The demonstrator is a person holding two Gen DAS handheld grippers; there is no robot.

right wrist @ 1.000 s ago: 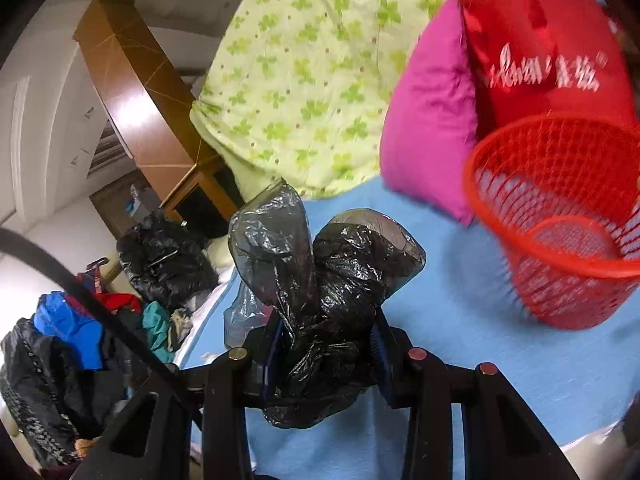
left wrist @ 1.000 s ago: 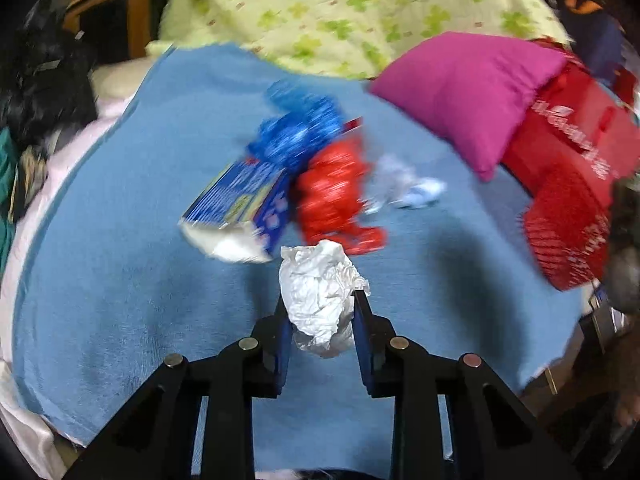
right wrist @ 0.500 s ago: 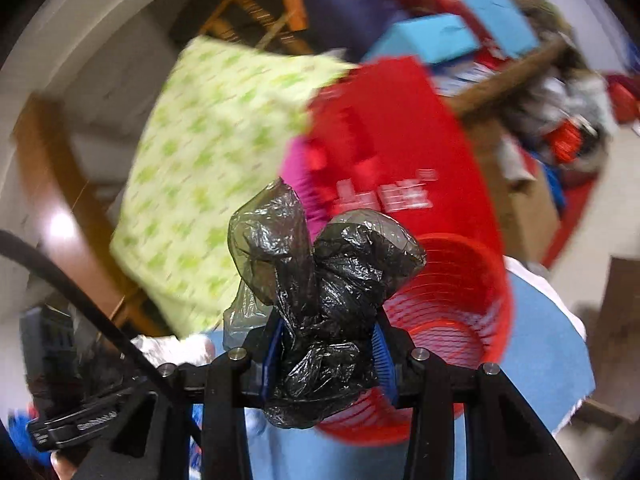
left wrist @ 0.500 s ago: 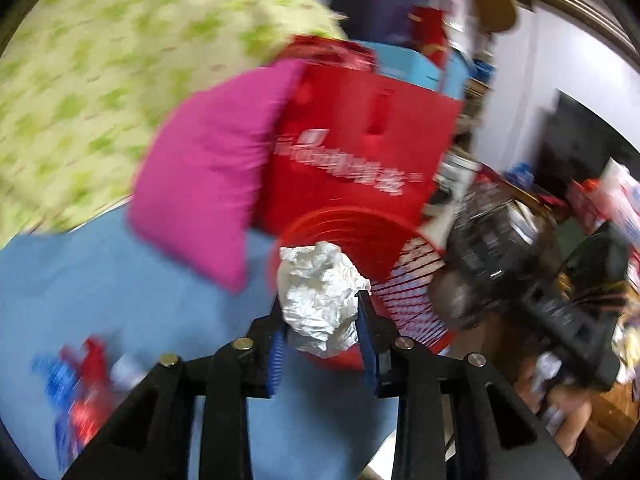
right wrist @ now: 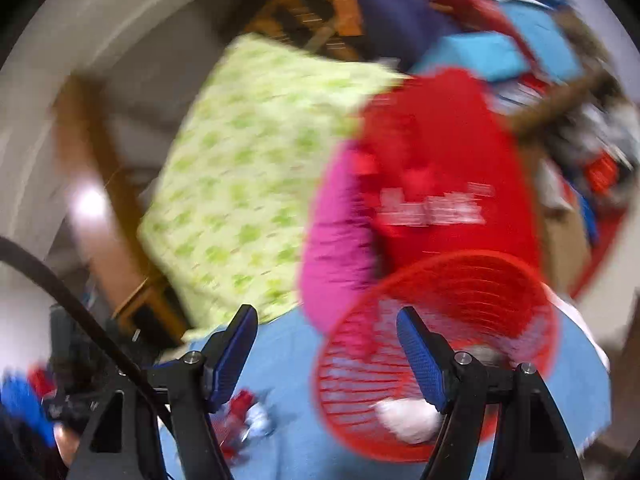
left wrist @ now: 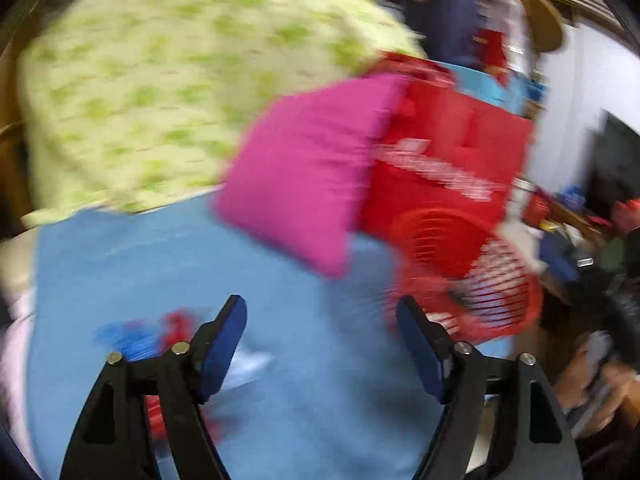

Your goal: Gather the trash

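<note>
Jaws opening, empty — blue blanket (left wrist: 168,264)

Both jaws opening, trash released.

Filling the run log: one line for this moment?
left gripper: opening, empty | right gripper: opening, empty | white wad in red basket

Pretty messy room, both views smeared with motion blur. Blue blanket (left wrist: 168,264) spread over a bed, with a yellow-green patterned quilt (left wrist: 152,80) heaped behind it and a magenta pillow (left wrist: 308,176) leaning beside a red bag (left wrist: 448,168). Wooden furniture (right wrist: 92,184) on the left, maybe a wardrobe, catching a bright glare. White wall (left wrist: 568,92) at right. Cluttered shelves (right wrist: 560,80) beyond, hard to make out.
</note>
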